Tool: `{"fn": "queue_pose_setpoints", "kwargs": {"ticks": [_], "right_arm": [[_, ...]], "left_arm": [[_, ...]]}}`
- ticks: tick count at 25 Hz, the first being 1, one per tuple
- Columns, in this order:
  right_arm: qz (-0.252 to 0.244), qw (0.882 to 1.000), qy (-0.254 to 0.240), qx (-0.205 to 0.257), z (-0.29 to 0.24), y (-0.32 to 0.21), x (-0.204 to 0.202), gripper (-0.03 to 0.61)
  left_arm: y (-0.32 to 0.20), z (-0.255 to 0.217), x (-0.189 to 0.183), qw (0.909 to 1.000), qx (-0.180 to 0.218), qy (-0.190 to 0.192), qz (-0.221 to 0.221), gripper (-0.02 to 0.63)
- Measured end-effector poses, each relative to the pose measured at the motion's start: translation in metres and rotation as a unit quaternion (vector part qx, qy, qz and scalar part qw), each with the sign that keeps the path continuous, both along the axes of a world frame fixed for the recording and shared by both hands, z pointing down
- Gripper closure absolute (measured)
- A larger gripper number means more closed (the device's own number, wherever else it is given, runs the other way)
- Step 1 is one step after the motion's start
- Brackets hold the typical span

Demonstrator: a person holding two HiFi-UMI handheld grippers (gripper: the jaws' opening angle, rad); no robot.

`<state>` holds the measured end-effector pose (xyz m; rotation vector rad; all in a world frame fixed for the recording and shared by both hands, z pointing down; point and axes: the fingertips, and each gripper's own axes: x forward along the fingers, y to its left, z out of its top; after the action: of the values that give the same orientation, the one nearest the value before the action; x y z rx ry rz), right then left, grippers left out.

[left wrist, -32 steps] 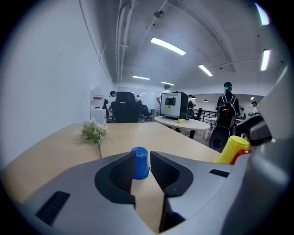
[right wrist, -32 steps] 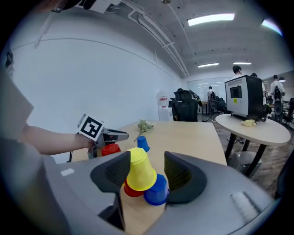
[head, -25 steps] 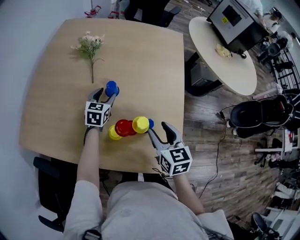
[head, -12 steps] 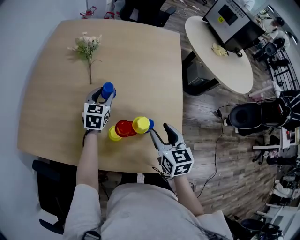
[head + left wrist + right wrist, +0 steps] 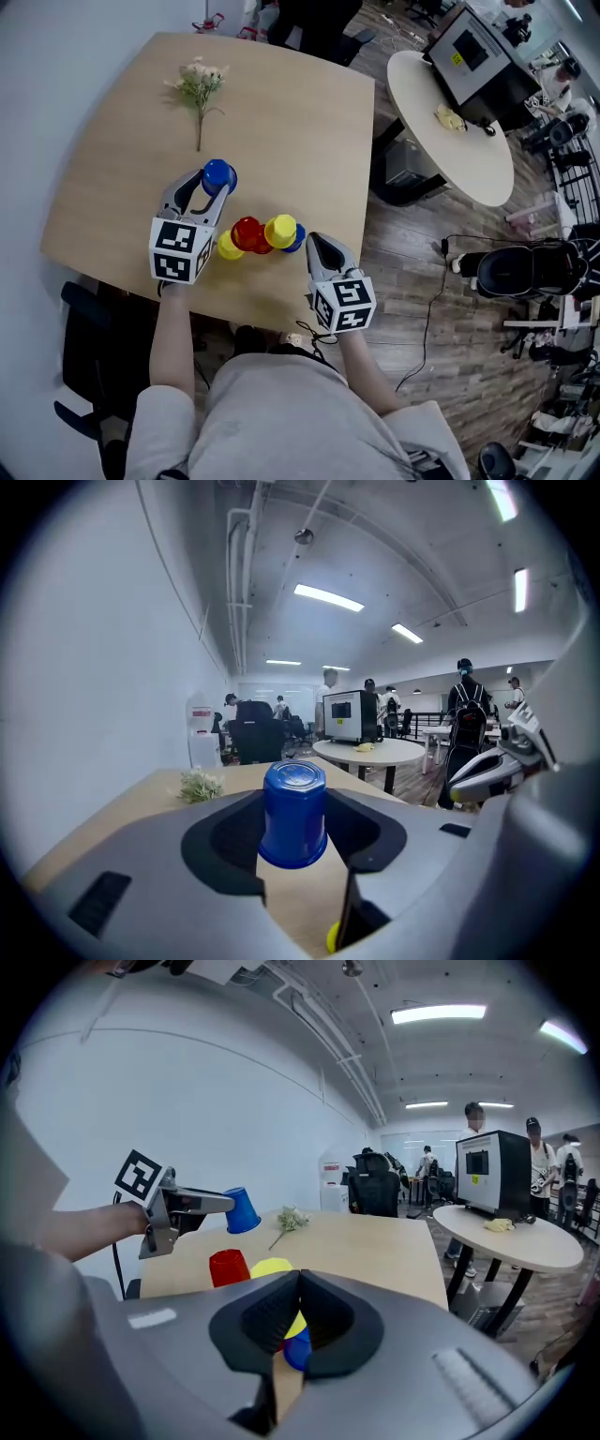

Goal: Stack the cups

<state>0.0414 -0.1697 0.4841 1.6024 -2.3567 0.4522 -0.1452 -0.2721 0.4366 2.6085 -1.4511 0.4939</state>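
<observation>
The blue cup (image 5: 292, 813) is inverted, gripped in the left gripper (image 5: 214, 180) jaws, clear of the bench (image 5: 281, 122). The red cup (image 5: 247, 233), two yellow cups (image 5: 280, 230) and a second blue cup (image 5: 298, 241) stand clustered on the bench.

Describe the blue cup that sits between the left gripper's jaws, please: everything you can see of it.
The blue cup looks like glossy plastic, small and tapered, seemingly faceted near its base. It is upside down: flat base on top, wider rim below. The left gripper, whose jaws have just been closing, grips it by its sides and holds it in the air, clear of the table. Nothing else touches it.
</observation>
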Motion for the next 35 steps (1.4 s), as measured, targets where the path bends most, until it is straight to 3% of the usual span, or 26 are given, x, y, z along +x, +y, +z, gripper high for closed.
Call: {"fn": "queue_pose_setpoints", "kwargs": {"ticks": [7, 14, 23, 35], "right_arm": [[-0.042, 0.999, -0.009, 0.011, -0.014, 0.016, -0.005, 0.567], [-0.060, 0.998, -0.016, 0.016, -0.019, 0.037, -0.001, 0.567], [-0.048, 0.999, -0.017, 0.014, -0.019, 0.057, 0.019, 0.566], [-0.026, 0.999, -0.020, 0.014, -0.019, 0.066, 0.038, 0.567]], "left_arm": [[0.060, -0.033, 0.027, 0.9997, -0.011, 0.019, 0.008, 0.413], [0.089, -0.019, 0.062, 0.9990, -0.037, 0.008, 0.022, 0.413], [0.089, 0.001, 0.087, 0.9976, -0.062, -0.011, 0.028, 0.411], [0.088, 0.004, 0.089, 0.9976, -0.064, 0.006, 0.025, 0.399]]}}
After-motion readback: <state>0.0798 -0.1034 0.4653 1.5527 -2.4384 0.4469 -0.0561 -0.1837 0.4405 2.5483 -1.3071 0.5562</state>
